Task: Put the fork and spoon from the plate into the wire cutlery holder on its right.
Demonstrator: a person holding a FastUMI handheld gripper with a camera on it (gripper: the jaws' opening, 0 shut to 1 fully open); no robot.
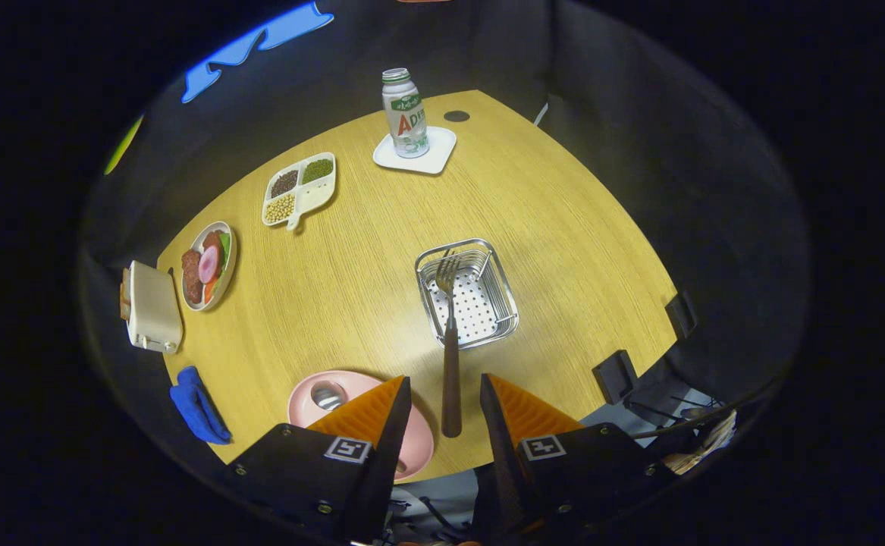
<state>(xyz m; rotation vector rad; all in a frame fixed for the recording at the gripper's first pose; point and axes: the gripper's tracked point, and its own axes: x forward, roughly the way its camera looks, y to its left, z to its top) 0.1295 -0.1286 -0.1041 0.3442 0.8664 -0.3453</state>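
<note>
I am looking down on the round, light wooden table, the biggest thing before me. On it, just ahead of my fingers and a little to the right, stands the rectangular wire cutlery holder with a perforated metal floor. The pale pink round plate lies partly behind my left finger, with the bowl of a metal spoon resting on it. The brown-handled metal fork leans with its tines inside the holder and its handle reaching back over the near rim into the gap between my fingers. My gripper is open wide; its fingers stand apart on either side of the handle's end, neither pressing on it. Farther off sit a white toaster, a plate of food, a divided white dish of beans, a bottle on a white coaster and a blue cloth.
</note>
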